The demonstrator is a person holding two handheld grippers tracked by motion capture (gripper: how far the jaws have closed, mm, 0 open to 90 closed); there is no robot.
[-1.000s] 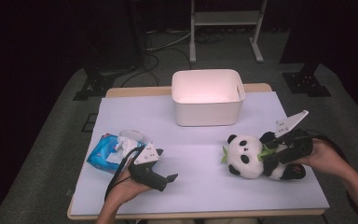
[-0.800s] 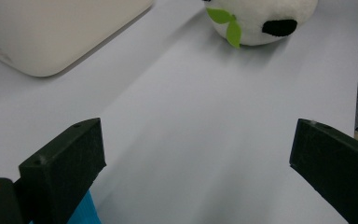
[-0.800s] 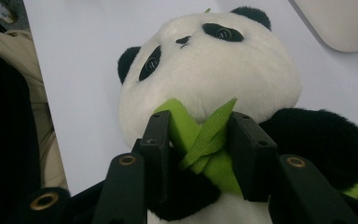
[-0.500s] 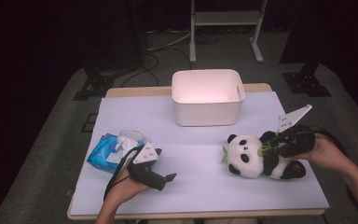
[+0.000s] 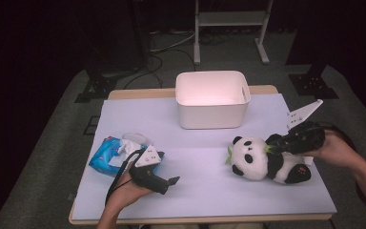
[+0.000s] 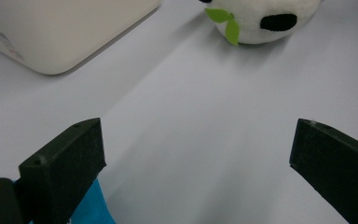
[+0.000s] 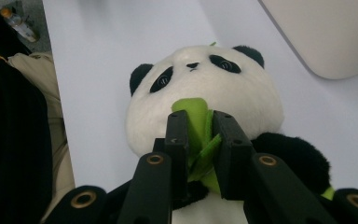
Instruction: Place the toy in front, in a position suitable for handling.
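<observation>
Right gripper view shows the right gripper (image 7: pixel 199 135), whose jaws have just been closing, pinching the green leaf (image 7: pixel 196 114) on the panda toy (image 5: pixel 262 160), probably to lift it by this soft part. The panda lies at the table's (image 5: pixel 209 191) right, near the white bin (image 5: pixel 212 99). The left gripper (image 6: pixel 196 154) rests spread and empty.

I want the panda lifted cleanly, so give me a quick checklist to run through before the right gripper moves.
1. Right gripper clamped on the panda's green bamboo piece after its jaws have just been closing: ok.
2. Grip holds the panda's body: not ok, the felt piece alone.
3. White bin empty: ok.
4. Table between panda and bin clear: ok.
5. Left gripper open, out of the way: ok.
6. Grip will carry the weight: cannot tell.
</observation>
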